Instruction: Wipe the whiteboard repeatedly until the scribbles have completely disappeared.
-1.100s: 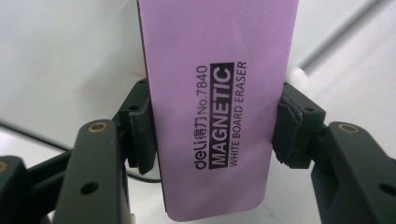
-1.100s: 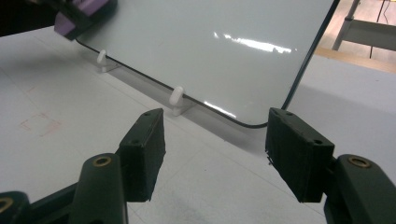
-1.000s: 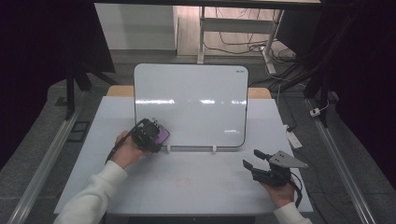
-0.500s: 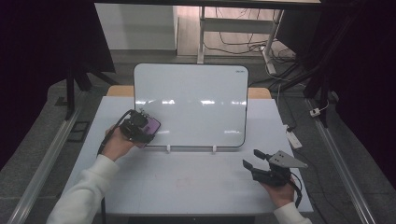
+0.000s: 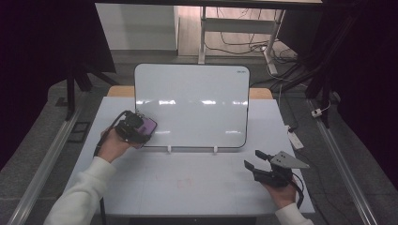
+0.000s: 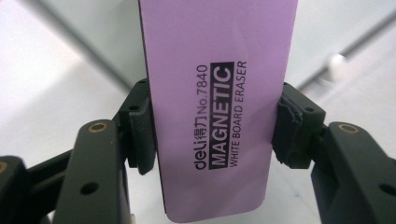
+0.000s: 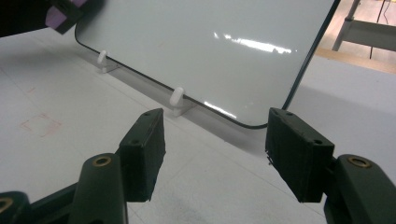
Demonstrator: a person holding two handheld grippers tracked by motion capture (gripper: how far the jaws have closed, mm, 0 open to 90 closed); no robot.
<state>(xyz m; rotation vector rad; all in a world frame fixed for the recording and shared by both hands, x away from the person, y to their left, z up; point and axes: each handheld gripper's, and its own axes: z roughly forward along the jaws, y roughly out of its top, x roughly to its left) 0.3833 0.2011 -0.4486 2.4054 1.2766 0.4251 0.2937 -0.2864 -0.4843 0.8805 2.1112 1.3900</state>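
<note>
We see the left gripper (image 5: 141, 129) pinching the purple eraser (image 6: 219, 107) by its long sides, seemingly touching the whiteboard (image 5: 192, 101) at its lower left corner. The right gripper (image 5: 253, 164) rests near the table's (image 5: 187, 187) front right corner, jaws spread, holding nothing.

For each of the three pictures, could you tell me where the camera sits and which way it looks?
High view: above the person's side of the table, looking forward and down at the whiteboard; both forearms and hands come in from below, the left tool and the right tool.
Left gripper view: on the left tool, looking along its jaws, which are shut on the purple eraser.
Right gripper view: on the right tool, facing the whiteboard's lower edge; jaws open.
Shared: high and right gripper views both show whiteboard, its white feet and eraser.
</note>
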